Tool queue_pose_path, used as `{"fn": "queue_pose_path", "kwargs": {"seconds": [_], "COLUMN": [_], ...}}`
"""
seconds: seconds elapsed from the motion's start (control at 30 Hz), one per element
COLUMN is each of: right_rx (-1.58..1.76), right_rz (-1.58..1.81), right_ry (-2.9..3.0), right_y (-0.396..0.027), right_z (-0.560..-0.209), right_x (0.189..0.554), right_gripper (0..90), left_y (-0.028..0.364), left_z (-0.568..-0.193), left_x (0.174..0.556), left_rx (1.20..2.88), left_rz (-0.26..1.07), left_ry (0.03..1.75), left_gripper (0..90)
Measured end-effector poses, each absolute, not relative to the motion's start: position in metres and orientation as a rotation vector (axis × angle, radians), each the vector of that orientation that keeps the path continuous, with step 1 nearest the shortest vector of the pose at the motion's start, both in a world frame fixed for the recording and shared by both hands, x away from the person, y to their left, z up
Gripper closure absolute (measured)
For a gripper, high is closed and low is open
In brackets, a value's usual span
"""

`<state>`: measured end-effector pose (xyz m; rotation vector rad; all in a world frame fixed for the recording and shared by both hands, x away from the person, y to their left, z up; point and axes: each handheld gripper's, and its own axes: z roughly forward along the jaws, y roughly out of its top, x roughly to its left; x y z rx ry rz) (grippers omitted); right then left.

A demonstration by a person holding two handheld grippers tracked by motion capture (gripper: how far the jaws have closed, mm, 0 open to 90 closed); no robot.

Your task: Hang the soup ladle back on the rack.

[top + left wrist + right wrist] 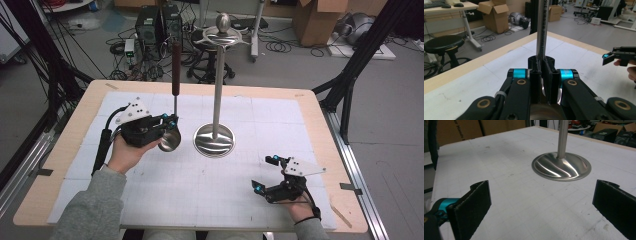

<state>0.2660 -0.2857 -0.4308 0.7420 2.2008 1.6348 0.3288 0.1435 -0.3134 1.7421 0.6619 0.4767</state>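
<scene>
Left gripper (169, 121) clamped on ladle (172, 117), held upright beside stand (215, 135).

Jaws grip the steel shaft just above the bowl, handle up, presumably so it can be hung on the stand's top hooks. Right gripper (265, 174) rests open on the table (310, 107), clear of the work.

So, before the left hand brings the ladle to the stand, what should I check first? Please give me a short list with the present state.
1. Left gripper shut on the ladle shaft: ok.
2. Ladle upright, bowl low, brown handle up: ok.
3. Ladle clear of the stand, a gap between them: ok.
4. Stand upright, its base flat on the table: ok.
5. Right gripper open, holding nothing, apart from the stand: ok.
6. Hanging loop on the handle tip for the stand's top arms: cannot tell.
</scene>
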Motion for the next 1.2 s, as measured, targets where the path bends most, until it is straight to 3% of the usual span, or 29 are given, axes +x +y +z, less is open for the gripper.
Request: {"fn": "queue_pose_path", "kwargs": {"seconds": [1.2], "right_rx": [0.734], "right_rz": [1.64], "right_ry": [2.209], "right_y": [-0.284], "right_z": [-0.431], "right_x": [0.266], "right_gripper": [0.7], "left_y": [0.117], "left_z": [-0.292], "left_x": [0.351], "left_rx": [1.801], "left_rz": [0.46], "left_ry": [0.669], "left_gripper": [84.4]}}
